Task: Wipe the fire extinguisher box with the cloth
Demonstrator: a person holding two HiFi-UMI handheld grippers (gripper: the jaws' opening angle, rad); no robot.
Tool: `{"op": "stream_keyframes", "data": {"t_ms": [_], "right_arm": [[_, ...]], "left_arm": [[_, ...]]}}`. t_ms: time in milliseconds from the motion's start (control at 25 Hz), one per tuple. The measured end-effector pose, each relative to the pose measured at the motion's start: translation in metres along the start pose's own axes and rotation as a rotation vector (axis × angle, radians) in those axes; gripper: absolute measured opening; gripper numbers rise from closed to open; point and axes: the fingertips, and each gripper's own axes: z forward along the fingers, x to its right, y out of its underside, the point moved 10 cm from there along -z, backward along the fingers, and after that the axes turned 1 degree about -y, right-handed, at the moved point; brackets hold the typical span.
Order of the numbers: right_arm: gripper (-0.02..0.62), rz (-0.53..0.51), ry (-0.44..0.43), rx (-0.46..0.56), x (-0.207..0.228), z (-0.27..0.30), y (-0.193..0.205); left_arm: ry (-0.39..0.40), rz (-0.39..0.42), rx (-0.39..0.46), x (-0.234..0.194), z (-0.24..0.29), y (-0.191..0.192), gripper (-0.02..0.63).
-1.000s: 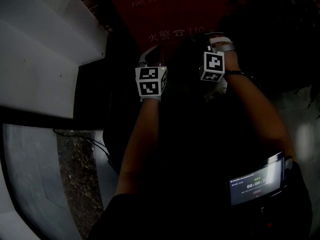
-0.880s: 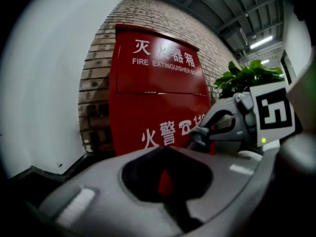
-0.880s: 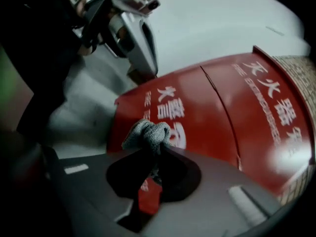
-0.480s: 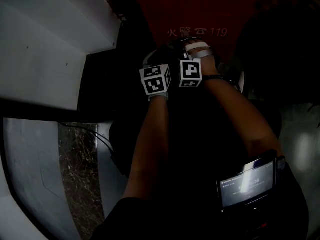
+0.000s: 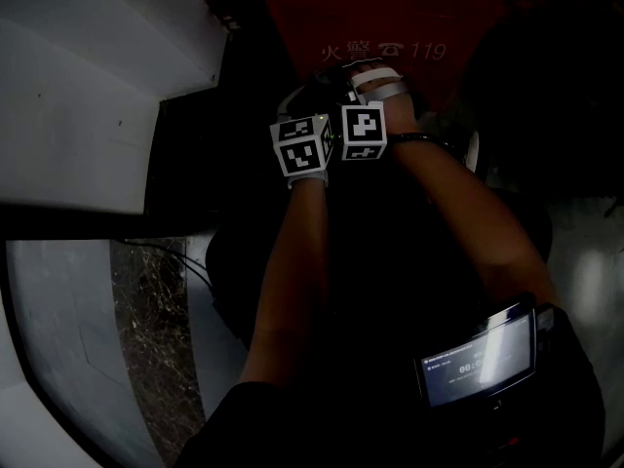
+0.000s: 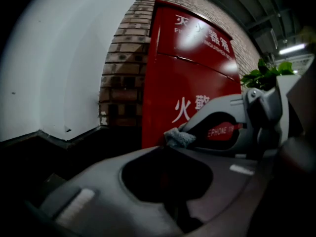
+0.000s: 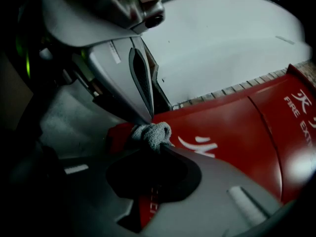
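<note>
**Grip.** Your right gripper (image 7: 157, 145) has its jaws closed on a small grey cloth (image 7: 152, 134), which bunches out as a wad right at the tips. Your left gripper (image 6: 167, 145) also has its jaws drawn together, with only a thin slit between them. Its tips meet the same wad from the other side. My reading is that both grippers pinch the cloth at once. How firm the left one's bite is cannot be settled from these views.

**Position.** The two tools are tip to tip, just in front of the fire extinguisher box (image 6: 163, 83). The box stands upright against a brick wall (image 6: 123, 68), and its red face with white lettering is straight ahead of both grippers. Whether the cloth touches that face I cannot tell; it appears to be held just off it.

**Judgement.** This looks like a re-grip or a handover, not a wiping stroke. The wad is balled too tightly to present much wiping surface. Holding it from both sides lets you pull it out or pass it across without dropping it. Wiping appears not yet under way.

**Next move.** One gripper must release cleanly. Enough cloth should be left past the other's tips to keep the hard jaws off the paint.
</note>
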Motion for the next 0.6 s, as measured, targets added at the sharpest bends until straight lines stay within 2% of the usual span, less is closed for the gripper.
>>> {"op": "stream_keyframes", "data": {"t_ms": [80, 200, 280, 480, 600], "right_arm": [[0.029, 0.009, -0.005, -0.032, -0.001, -0.008, 0.015], [0.029, 0.032, -0.027, -0.105, -0.006, -0.022, 0.048], [0.029, 0.040, -0.047, -0.165, -0.012, -0.031, 0.072], [0.029, 0.070, -0.085, -0.284, -0.017, -0.052, 0.121], [0.029, 0.106, -0.095, -0.350, -0.019, -0.065, 0.149]], "left_arm": [[0.031, 0.044, 0.000, 0.009, 0.004, 0.001, 0.002], [0.120, 0.089, -0.010, 0.038, 0.003, -0.005, 0.003], [0.142, 0.126, -0.003, 0.053, 0.001, -0.006, 0.003], [0.162, 0.121, 0.027, 0.082, 0.000, -0.016, 0.003], [0.219, 0.151, 0.015, 0.111, 0.006, -0.015, 0.003]]}}
